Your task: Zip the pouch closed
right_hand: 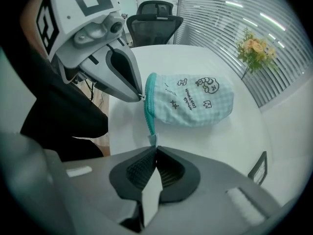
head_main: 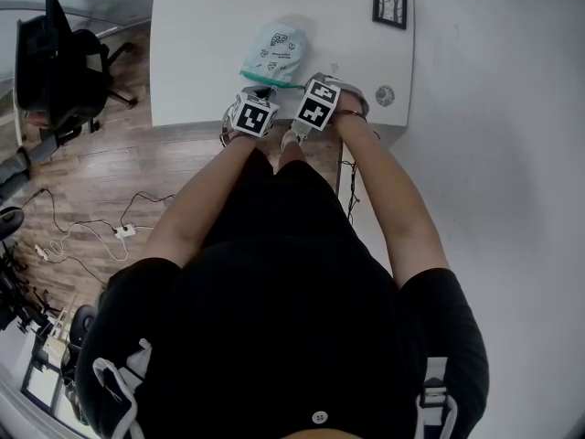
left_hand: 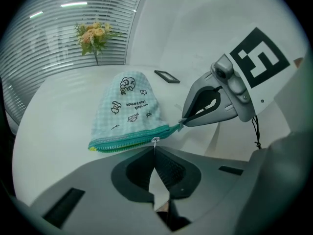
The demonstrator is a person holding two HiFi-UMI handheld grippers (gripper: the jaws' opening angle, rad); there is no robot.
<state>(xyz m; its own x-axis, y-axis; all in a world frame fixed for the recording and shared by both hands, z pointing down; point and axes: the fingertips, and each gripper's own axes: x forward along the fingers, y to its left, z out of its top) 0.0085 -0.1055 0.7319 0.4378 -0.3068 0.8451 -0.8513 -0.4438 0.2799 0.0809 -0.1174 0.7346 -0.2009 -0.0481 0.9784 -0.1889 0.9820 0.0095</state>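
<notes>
I'm looking at a small soft pouch point(head_main: 274, 53), pale blue-and-white checked with black cartoon doodles and lettering. It is lying flat on its side on the white table point(head_main: 196, 44), close to the near edge. Its teal zipper point(left_hand: 124, 142) is running along the edge facing me, showing a touch of yellow-green at its left end. The small silver slider point(left_hand: 155, 141) is sitting partway along, nearer the right end, and the left gripper point(left_hand: 155, 148) is pinching its pull between closed jaws. The right gripper point(right_hand: 153, 148) is clamping the fabric tab point(right_hand: 150, 140) at the zipper's right end. I'm not managing to tell how much of the zip is closed.
</notes>
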